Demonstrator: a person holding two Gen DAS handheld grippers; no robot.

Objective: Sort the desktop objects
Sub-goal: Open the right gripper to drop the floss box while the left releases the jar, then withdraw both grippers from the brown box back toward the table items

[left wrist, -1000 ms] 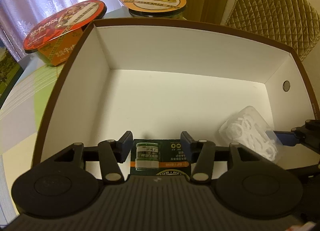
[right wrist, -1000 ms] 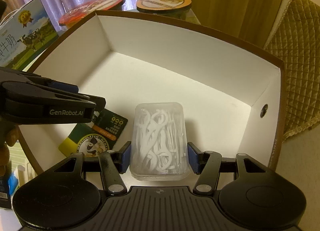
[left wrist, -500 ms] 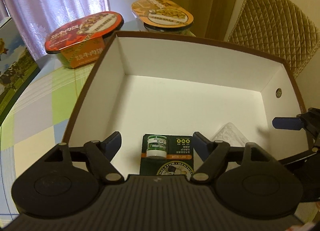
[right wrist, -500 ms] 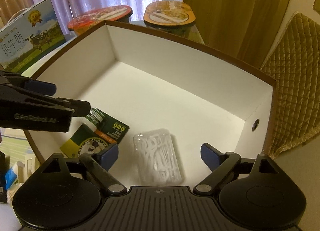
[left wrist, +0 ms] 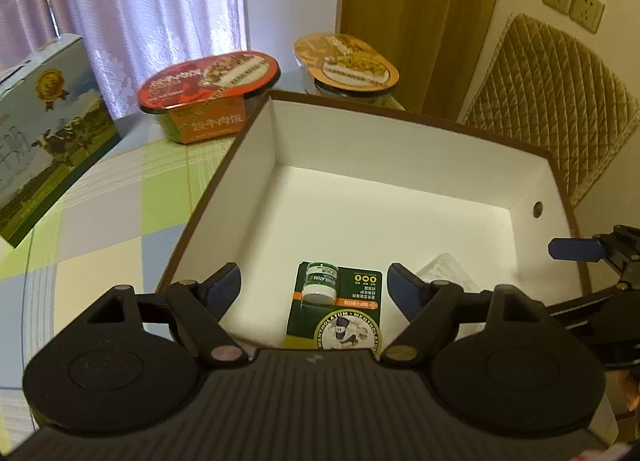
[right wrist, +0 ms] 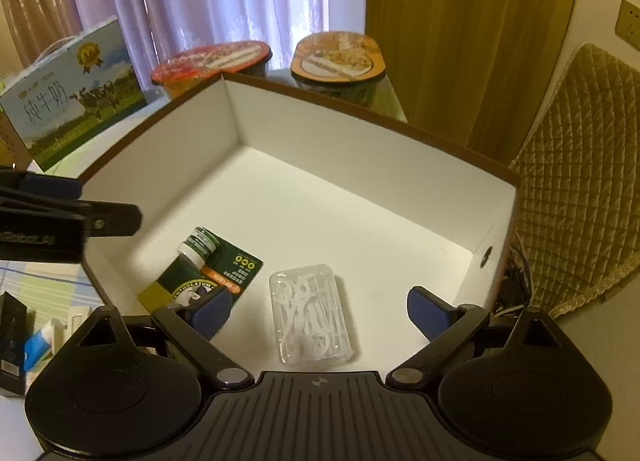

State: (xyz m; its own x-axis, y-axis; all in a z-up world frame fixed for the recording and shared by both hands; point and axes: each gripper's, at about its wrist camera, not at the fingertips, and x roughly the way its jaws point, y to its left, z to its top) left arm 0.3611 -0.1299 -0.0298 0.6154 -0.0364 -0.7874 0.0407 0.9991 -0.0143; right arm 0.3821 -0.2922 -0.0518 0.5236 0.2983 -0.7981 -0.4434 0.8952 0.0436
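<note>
Both your grippers, L (left wrist: pixel 314 289) & R (right wrist: pixel 320 311), are wide open w/ nothing held, above the box (right wrist: pixel 360 133); balm card (left wrist: pixel 338 309) & floss case (right wrist: pixel 310 313) lie inside, so next items are outside it, L side nearer.

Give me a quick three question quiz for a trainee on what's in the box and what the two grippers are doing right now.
1. True or false: the left gripper is shut on the green ointment card.
2. Which lies to the right of that card in the white box? A) clear floss-pick case B) milk carton
3. Fill in: the right gripper is ____.

Key: 1 false; 2 A; 3 open.
</note>
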